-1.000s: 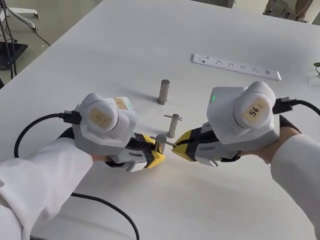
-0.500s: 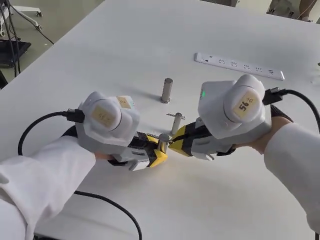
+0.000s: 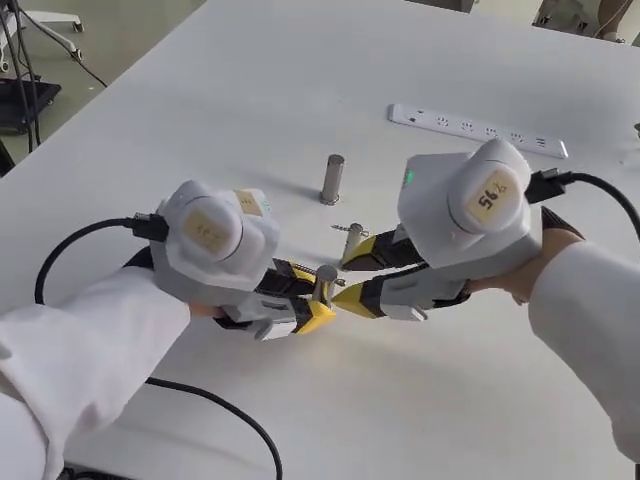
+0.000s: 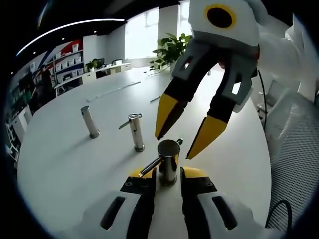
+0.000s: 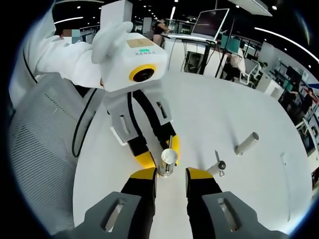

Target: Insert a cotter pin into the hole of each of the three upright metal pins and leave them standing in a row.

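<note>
Three metal pins stand in a row on the white table (image 3: 250, 90). My left gripper (image 3: 315, 298) is shut on the nearest pin (image 3: 323, 284), which has a cotter pin (image 4: 151, 166) through its top. My right gripper (image 3: 344, 281) is open, with one yellow jaw on each side of that pin's top and not touching it. In the right gripper view the nearest pin (image 5: 168, 160) stands just ahead of the right gripper (image 5: 169, 177). The middle pin (image 3: 352, 241) also carries a cotter pin. The far pin (image 3: 332, 180) is bare.
A white power strip (image 3: 478, 133) lies at the back right of the table. A black cable (image 3: 215, 415) runs from the left gripper across the near table edge. Another cable (image 3: 600, 190) leaves the right gripper. White sleeves cover both forearms.
My right gripper, shut on the cotter pin a second ago, pushed it into the nearest pin and then opened. The left gripper kept its hold on that pin.
</note>
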